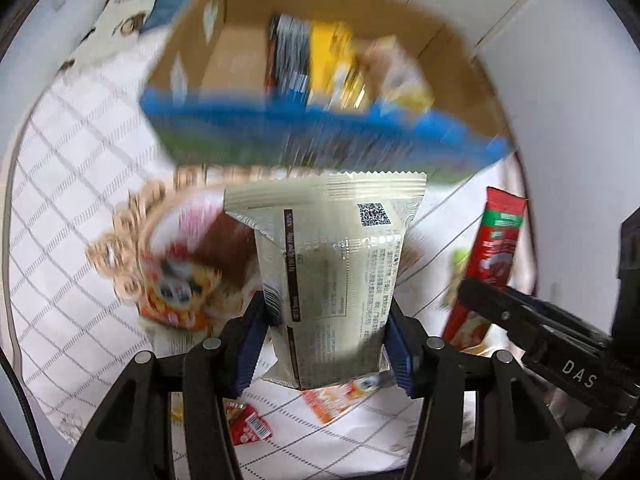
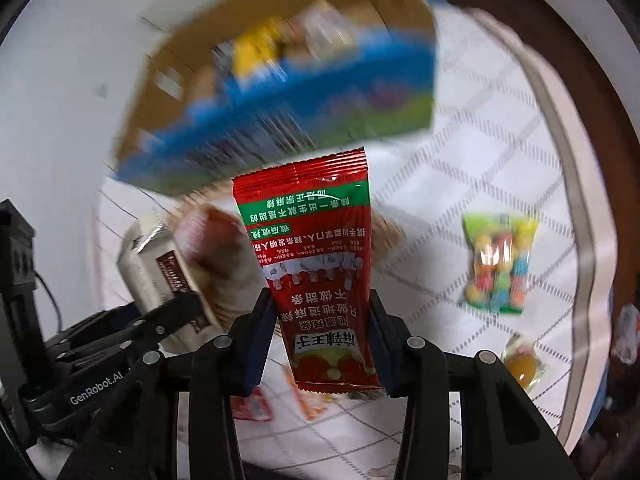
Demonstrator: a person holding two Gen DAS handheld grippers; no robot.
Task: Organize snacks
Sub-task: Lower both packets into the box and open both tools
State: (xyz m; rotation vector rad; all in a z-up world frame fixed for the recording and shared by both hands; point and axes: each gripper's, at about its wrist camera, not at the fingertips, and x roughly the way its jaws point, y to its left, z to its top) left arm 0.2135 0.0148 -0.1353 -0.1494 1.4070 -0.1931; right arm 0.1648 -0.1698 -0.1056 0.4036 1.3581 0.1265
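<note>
Your left gripper (image 1: 326, 344) has its fingers clamped on the beige snack packet (image 1: 332, 264), lifted before the cardboard box (image 1: 460, 92). Your right gripper (image 2: 322, 340) pinches the red snack sachet (image 2: 316, 264) above the quilted white cloth (image 2: 480, 168).

A pale silvery-beige snack packet (image 1: 332, 276), printed back with a QR code showing, stands upright, pinched at its lower sides. A red spicy-strip sachet (image 2: 320, 272) with a green band is likewise held upright. Beyond both, a blurred cardboard box (image 1: 240, 52) with a blue-and-green front holds yellow and dark packets. A bag of coloured candies (image 2: 498, 264) lies flat on the quilted cloth
</note>
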